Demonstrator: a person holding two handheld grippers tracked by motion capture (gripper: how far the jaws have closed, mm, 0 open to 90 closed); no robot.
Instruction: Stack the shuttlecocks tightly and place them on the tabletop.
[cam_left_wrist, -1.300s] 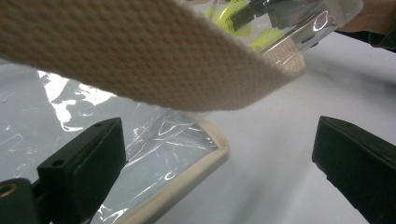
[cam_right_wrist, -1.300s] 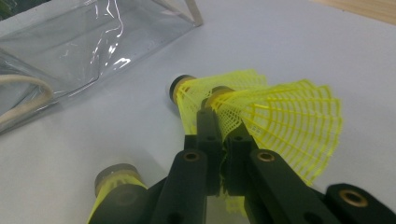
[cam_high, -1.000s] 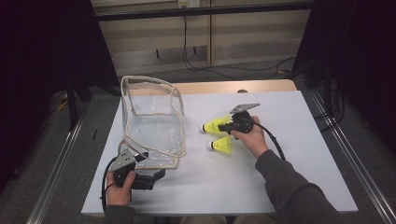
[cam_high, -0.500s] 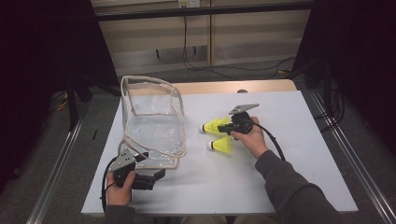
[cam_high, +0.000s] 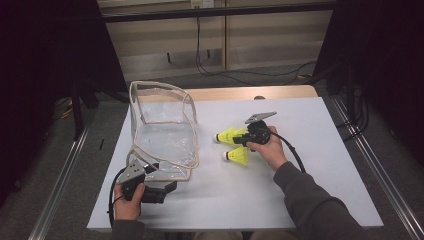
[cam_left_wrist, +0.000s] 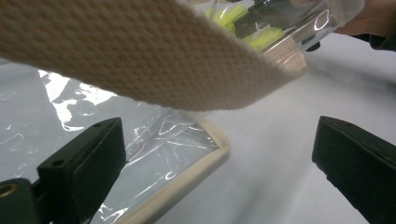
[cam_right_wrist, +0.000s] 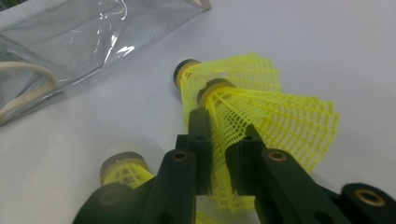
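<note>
Right gripper (cam_right_wrist: 219, 149) pinches a yellow shuttlecock (cam_right_wrist: 261, 116) — fingers closed.

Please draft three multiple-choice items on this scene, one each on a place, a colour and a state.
1. In the high view, where does the clear bag lie relative to the shuttlecocks?
A. To their left
B. To their right
C. On top of them

2. What colour are the shuttlecocks?
A. White
B. Yellow
C. Red

3. What is the state of the right gripper?
A. Wide open over bare table
B. Shut on a shuttlecock's skirt
C. Shut on the bag's strap

Answers:
1. A, as the high view shows the bag on the left half of the table and the shuttlecocks nearer the middle.
2. B, as their mesh skirts are bright yellow in the right gripper view.
3. B, as the right gripper view shows its jaws pinching the mesh of the held shuttlecock.
</note>
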